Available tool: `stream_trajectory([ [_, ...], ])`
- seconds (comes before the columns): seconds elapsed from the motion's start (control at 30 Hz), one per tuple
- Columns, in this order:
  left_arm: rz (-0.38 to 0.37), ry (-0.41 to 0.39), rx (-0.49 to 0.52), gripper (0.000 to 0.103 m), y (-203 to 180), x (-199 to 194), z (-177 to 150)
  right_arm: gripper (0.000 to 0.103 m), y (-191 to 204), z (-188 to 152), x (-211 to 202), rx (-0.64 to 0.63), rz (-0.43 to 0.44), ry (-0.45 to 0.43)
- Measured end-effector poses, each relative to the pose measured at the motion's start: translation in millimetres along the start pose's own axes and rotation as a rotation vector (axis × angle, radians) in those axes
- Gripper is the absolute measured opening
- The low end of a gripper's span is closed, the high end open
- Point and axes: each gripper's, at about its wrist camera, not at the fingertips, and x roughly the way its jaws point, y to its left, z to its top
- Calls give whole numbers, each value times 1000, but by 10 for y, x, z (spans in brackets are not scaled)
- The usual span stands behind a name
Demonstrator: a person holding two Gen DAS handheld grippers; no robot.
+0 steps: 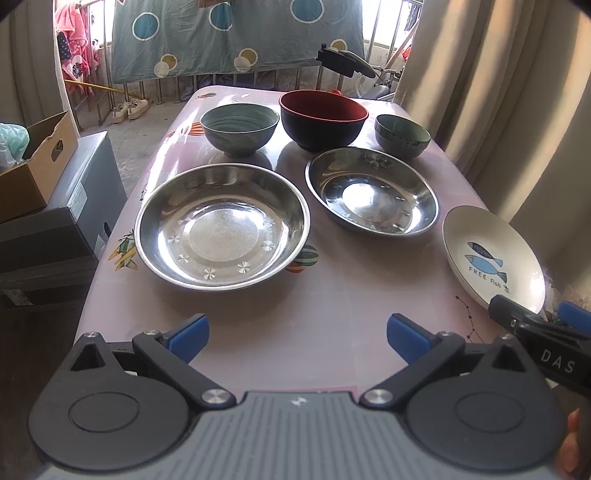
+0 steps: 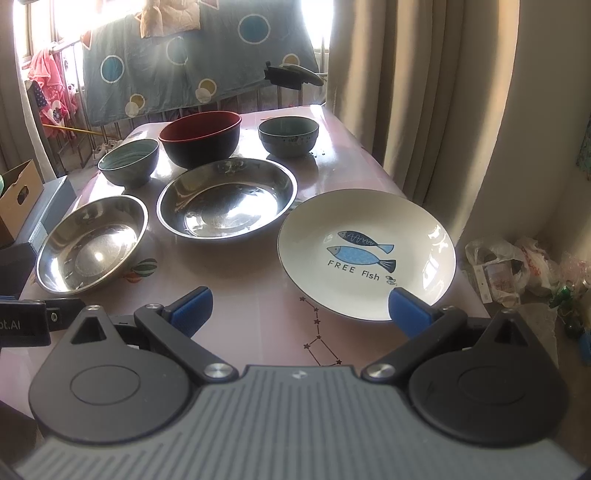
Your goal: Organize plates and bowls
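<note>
Nearest the left wrist camera, the left gripper (image 1: 297,338) hangs over the bare near edge of the pink table (image 1: 332,295), its blue-padded fingers spread wide with nothing between them. Just beyond it sits the larger steel plate (image 1: 221,230), a shallow dish with small star marks stamped round its base, and to its right, apart from it, a second steel plate (image 1: 371,190) of the same kind. Behind these runs a row of three bowls: a grey-green bowl (image 1: 239,129) on the left, a big dark bowl with a red inside (image 1: 323,120) in the middle, and a small speckled bowl (image 1: 402,136) on the right, none touching another. At the right edge of the table lies a white plate (image 1: 493,254) printed with two blue fish and the words FREE Fish. The right gripper (image 2: 299,306) is at this plate's near rim, jaws wide open and holding nothing; in the right wrist view its right blue pad (image 2: 408,310) overlaps the rim of the white plate, while the left pad is over bare table well clear of it. Whether that pad actually touches the plate cannot be told. A dotted constellation drawing (image 2: 319,332) marks the tabletop between the fingers. Beige curtains (image 2: 424,110) hang along the right side, and a blue quilt with circles (image 1: 236,33) hangs on the railing behind the table.
</note>
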Motion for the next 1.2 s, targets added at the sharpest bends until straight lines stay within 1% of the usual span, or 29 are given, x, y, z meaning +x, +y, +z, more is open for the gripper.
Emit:
stream_trajectory([
  [0.47, -3, -2, -1, 103, -11, -11, 15, 102, -5, 8, -24, 1, -1, -6],
  [1.2, -3, 19, -11, 103, 18, 47, -18, 102, 0, -9, -9, 5, 4, 4],
])
